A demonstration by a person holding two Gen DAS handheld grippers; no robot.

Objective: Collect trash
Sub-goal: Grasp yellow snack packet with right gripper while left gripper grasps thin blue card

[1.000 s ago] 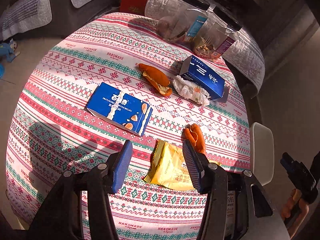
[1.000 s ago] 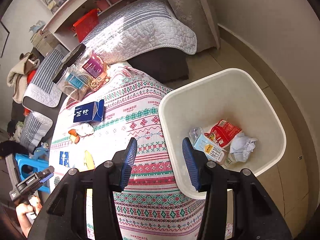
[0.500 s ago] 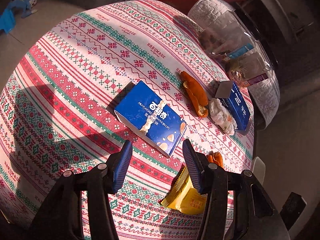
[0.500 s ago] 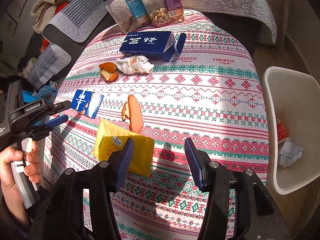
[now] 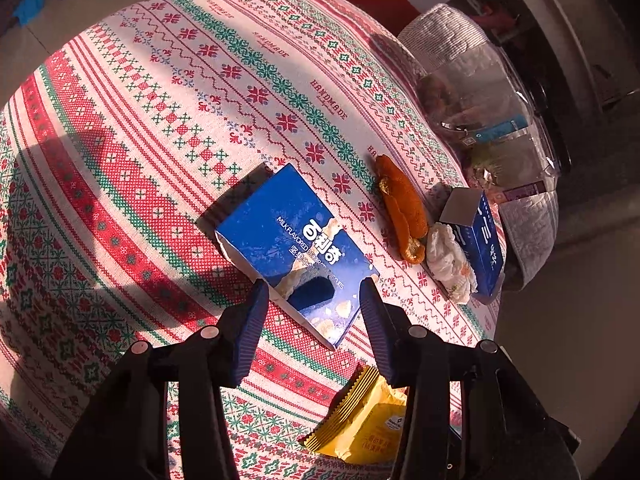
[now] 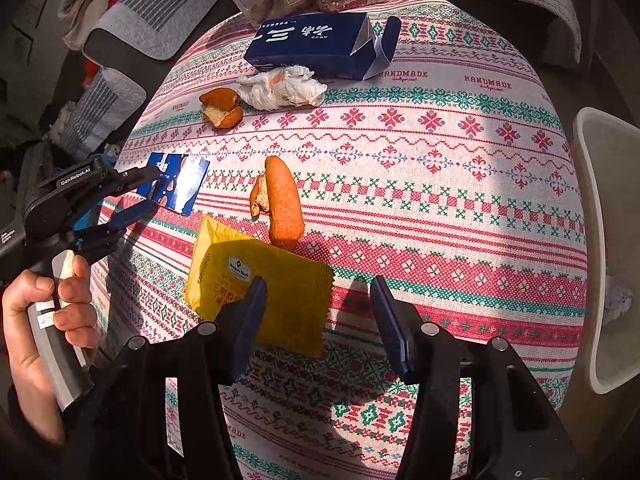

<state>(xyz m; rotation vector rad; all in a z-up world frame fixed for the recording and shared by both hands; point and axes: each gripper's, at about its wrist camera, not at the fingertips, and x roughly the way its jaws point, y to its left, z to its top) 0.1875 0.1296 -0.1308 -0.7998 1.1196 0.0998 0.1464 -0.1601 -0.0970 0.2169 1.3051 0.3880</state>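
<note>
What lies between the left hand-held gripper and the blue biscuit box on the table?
Nothing visible. The left hand-held gripper hangs open right over the near end of the blue biscuit box, with only bare tablecloth beside it. The yellow wrapper lies nearer, off to the side.

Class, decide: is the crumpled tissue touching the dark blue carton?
Touching. The right wrist view shows the crumpled tissue pressed against the dark blue carton, no cloth visible between them.

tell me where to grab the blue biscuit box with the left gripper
Take the blue biscuit box across its short width at the near end, coming from above. It lies flat on the tablecloth, so its faces can't be pinched; the left gripper, open, already straddles that end corner, with both side edges free.
</note>
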